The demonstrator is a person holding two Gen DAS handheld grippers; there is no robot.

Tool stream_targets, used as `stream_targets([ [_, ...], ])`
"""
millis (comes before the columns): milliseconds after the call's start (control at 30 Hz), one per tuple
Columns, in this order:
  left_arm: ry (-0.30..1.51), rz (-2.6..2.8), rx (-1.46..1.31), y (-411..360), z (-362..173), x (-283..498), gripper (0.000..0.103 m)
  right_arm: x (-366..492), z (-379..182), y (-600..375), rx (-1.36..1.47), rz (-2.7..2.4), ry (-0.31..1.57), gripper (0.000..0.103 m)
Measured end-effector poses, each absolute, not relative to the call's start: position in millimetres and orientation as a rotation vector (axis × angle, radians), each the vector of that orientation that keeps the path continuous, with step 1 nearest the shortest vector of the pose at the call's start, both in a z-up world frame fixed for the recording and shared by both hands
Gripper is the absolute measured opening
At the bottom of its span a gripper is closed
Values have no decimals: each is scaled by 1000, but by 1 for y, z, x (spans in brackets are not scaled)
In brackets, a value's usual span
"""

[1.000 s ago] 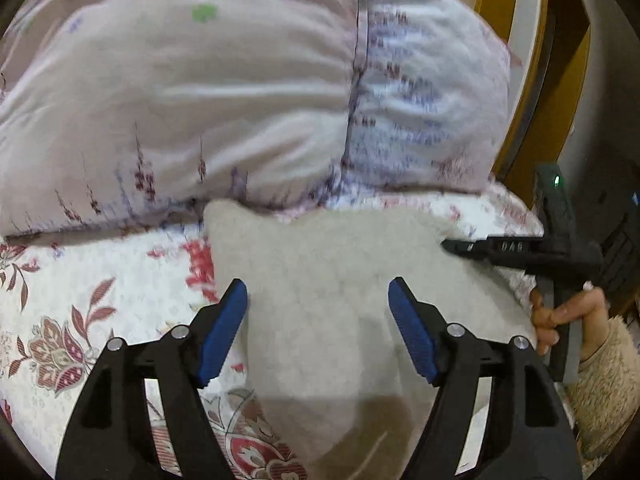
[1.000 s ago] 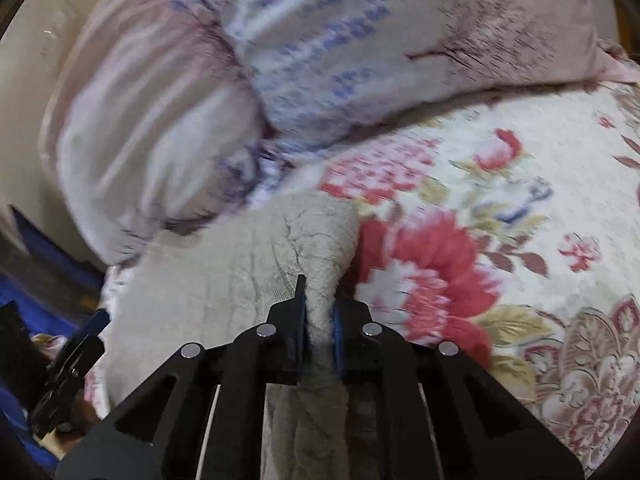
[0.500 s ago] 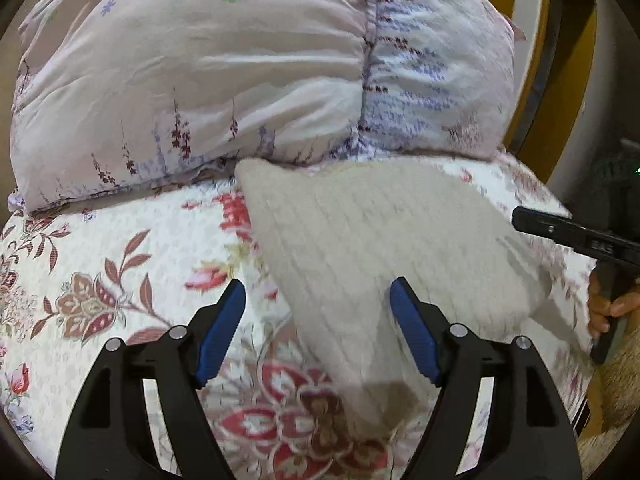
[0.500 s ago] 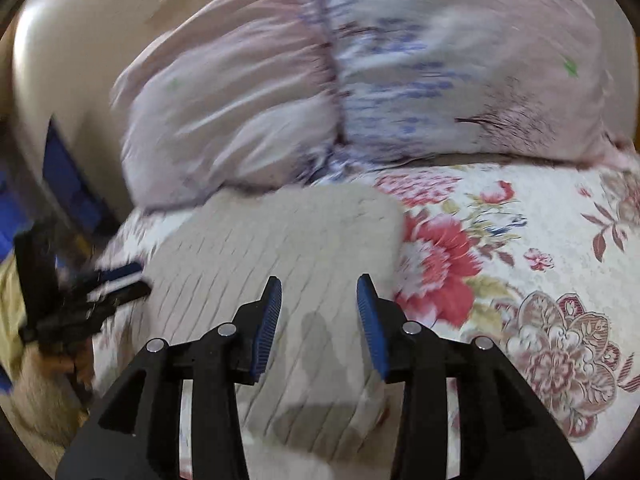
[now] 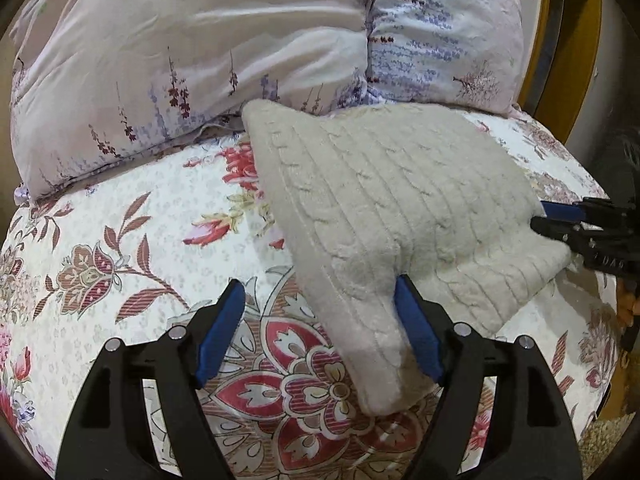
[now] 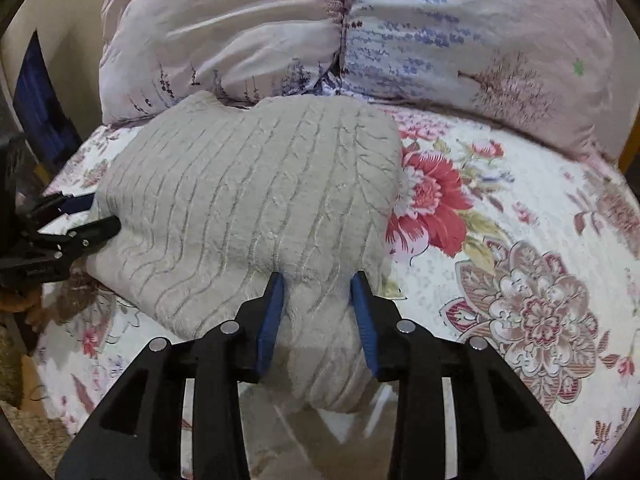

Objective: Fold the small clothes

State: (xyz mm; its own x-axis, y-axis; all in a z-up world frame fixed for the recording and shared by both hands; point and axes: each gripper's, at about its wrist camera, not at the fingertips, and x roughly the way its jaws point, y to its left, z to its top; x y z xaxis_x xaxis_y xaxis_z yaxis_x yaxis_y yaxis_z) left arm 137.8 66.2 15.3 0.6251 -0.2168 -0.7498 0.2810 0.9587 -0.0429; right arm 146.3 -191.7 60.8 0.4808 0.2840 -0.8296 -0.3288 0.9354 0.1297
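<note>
A folded cream cable-knit garment [image 5: 392, 208] lies flat on the floral bedspread [image 5: 120, 264], its far edge against the pillows; it also shows in the right wrist view [image 6: 248, 200]. My left gripper [image 5: 320, 312] is open, its jaws wide apart over the garment's near left corner. My right gripper [image 6: 318, 300] is open, its jaws a little apart above the garment's near edge, gripping nothing. Each gripper shows in the other's view at the garment's side: the right one [image 5: 592, 236] and the left one [image 6: 60, 228].
Two large pale floral pillows [image 5: 240, 40] stand along the back of the bed, also seen in the right wrist view [image 6: 360, 28]. A wooden bed frame [image 5: 568, 52] rises at the far right. The bedspread's edge drops off beside the garment toward the floor [image 6: 24, 432].
My right gripper has let go of the garment and opened. The garment has dropped flat onto the bed. Both grippers have pulled back and up from it.
</note>
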Motion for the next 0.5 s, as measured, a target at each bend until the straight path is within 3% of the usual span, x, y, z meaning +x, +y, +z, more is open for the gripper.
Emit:
stream_targets([
  [100,805,-296,66,65,28,122,78,137,76,-197,-29,328,938,48],
  [167,778,-319,41,66,35,110,92,126,89,-208,8,311,878,76],
  [333,729,-294,10,60,45,85,101,109,100,-218,77,296,822,90],
  [500,761,-205,-9,55,38,79,101,98,100,-214,70,235,790,97],
])
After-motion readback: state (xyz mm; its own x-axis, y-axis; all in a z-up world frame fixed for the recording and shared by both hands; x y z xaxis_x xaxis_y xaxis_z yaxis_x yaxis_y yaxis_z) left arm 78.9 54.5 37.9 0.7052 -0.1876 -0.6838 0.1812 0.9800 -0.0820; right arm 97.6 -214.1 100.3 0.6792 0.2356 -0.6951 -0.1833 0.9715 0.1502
